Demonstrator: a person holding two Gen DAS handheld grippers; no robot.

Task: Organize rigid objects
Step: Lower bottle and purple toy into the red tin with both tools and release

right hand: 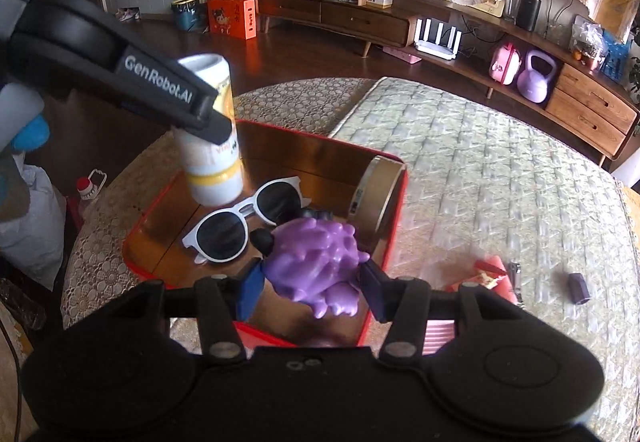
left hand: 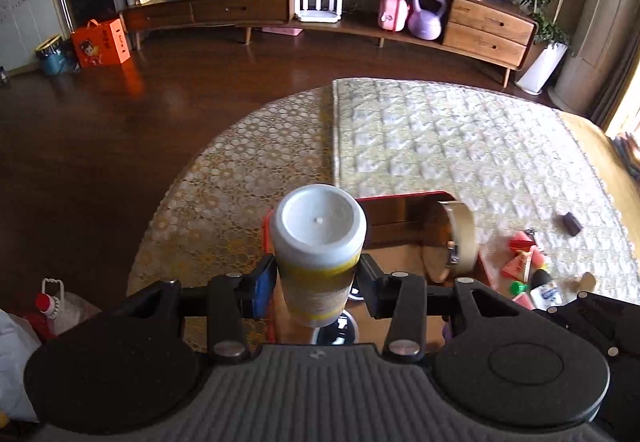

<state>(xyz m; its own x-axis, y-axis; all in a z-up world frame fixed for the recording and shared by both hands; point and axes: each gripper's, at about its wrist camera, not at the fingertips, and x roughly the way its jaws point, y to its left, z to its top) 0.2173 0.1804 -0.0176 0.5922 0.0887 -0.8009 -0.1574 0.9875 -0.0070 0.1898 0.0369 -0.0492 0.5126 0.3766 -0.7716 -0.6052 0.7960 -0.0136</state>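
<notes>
Left gripper point(left hand: 318, 282) clamps bottle point(left hand: 318, 238), base hidden | right gripper point(right hand: 312, 288) clamps purple toy point(right hand: 316, 262)

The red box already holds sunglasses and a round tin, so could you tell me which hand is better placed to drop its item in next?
Probably the right. The right gripper holds the purple toy low over the red box, whereas the left gripper holds the white bottle higher, near the box's far-left corner.

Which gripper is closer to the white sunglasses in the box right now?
Right. The right gripper, holding the purple toy, sits just beside the sunglasses. The left gripper holds the white bottle above the box's far corner.
</notes>
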